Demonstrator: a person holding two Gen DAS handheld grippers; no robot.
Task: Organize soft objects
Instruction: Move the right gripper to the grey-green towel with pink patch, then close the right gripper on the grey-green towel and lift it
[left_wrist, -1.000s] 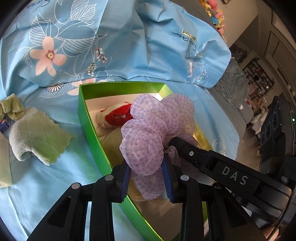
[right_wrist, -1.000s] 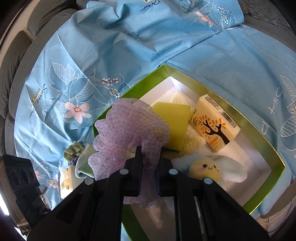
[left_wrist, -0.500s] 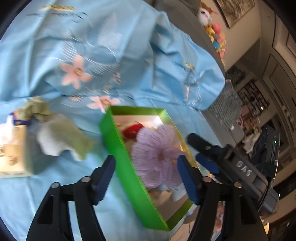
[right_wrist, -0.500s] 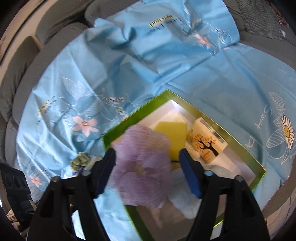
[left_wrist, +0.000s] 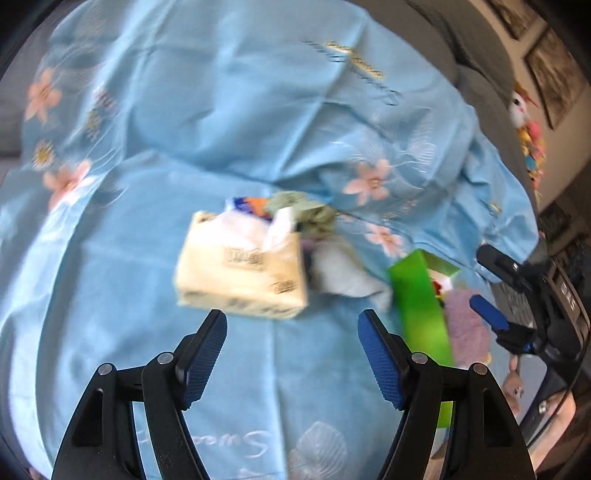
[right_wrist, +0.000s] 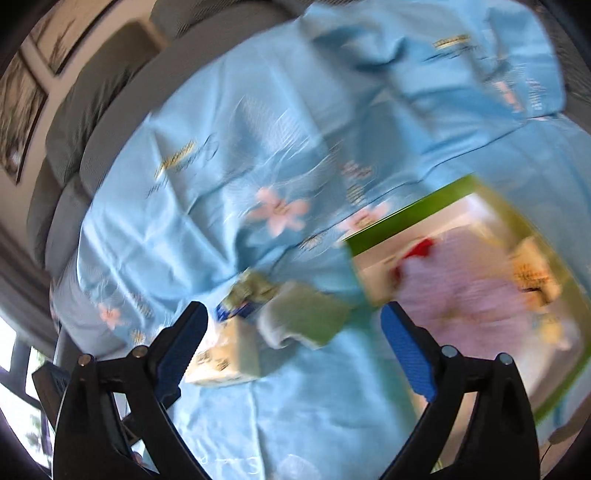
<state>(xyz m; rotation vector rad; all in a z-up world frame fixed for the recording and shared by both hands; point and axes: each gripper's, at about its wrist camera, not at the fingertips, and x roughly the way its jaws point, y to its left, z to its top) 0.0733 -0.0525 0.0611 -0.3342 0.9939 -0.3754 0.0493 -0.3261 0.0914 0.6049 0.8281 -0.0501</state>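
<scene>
Left gripper (left_wrist: 291, 349), jaws spread wide and empty, having just been opening; directly ahead of the gap, just beyond the pad tips, lies the cream tissue pack (left_wrist: 242, 275) on the blue floral sheet (left_wrist: 229, 110); past the pack's far corner sits a crumpled olive cloth (left_wrist: 308, 214), and beyond the right-hand jaw a pale green towel (left_wrist: 345, 275) lies beside the green box (left_wrist: 421, 299); the lilac mesh pouf (left_wrist: 467, 330) rests inside that box, released. Right gripper (right_wrist: 293, 345), likewise wide open and empty, its jaws having just widened further; the towel lies ahead between its pads, the box and pouf beyond its right-hand jaw. Both views are smeared by motion. Judged step: fetching the next soft item; for a sound grasp, settle the gripper first, centre the pack between the pads across its narrower side, then close gently so the soft wrap is not crushed.
</scene>
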